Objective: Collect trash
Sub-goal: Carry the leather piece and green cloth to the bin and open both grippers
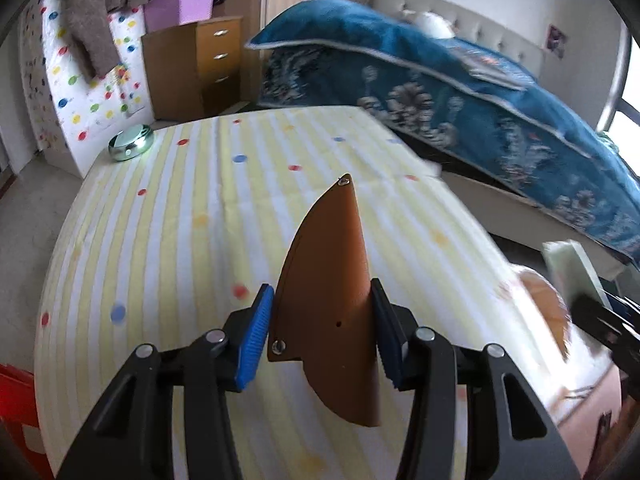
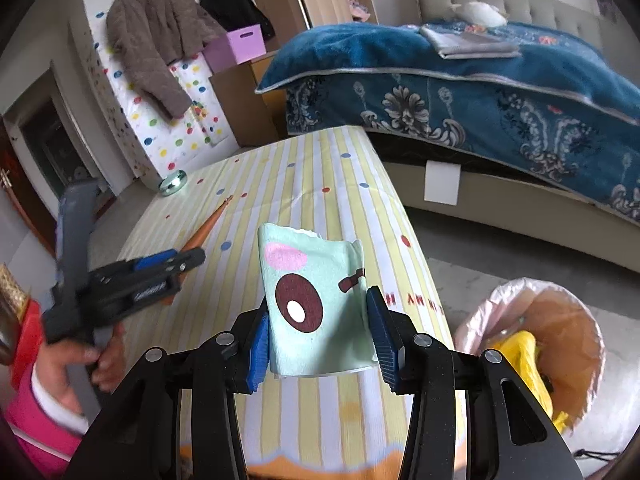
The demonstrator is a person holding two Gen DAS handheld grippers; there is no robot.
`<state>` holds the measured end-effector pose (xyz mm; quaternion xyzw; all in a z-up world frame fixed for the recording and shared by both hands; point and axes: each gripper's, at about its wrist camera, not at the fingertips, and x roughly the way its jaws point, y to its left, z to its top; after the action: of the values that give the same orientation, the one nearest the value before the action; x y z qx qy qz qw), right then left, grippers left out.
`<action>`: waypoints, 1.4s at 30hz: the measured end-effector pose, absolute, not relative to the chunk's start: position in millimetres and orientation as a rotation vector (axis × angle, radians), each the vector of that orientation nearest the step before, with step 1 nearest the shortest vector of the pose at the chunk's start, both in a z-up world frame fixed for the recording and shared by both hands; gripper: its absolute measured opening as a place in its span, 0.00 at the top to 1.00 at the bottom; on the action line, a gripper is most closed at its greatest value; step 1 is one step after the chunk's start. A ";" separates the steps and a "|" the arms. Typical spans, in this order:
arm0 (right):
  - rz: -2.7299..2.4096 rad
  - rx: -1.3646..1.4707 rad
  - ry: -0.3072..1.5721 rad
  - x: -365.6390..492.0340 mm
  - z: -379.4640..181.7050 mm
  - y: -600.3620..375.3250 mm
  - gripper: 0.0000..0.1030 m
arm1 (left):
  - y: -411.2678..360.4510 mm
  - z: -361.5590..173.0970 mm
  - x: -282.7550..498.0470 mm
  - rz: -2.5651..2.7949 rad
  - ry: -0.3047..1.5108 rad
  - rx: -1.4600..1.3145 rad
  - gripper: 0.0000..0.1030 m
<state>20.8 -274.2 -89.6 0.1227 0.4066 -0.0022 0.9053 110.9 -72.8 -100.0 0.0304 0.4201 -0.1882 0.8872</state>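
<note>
My left gripper is shut on a brown fin-shaped plastic piece and holds it above the striped tablecloth. In the right wrist view the left gripper shows at the left with the brown piece seen edge-on. My right gripper is shut on a pale green tissue pack with a cartoon face, above the table's right edge. A bin lined with a pink bag stands on the floor to the right, with yellow trash inside.
A shiny round metal tin sits at the table's far left corner; it also shows in the right wrist view. A bed with a blue blanket lies beyond the table. A wooden drawer cabinet stands behind.
</note>
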 end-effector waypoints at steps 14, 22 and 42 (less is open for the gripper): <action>-0.193 0.266 0.806 -78.2 -77.2 -309.5 0.57 | -151.7 -80.1 17.2 -0.670 0.833 0.117 0.55; -0.351 0.339 0.784 -122.6 -83.1 -365.2 0.55 | -220.6 -85.6 -3.3 -0.803 0.824 0.214 0.55; -0.419 0.464 0.759 -87.7 -107.9 -485.5 0.47 | -350.7 -103.0 44.4 -0.898 0.852 0.271 0.43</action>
<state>-87.7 -485.5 -107.9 0.2227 0.3646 -0.2013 0.8815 44.4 -350.7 -103.0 0.1268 0.3981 -0.4197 0.8058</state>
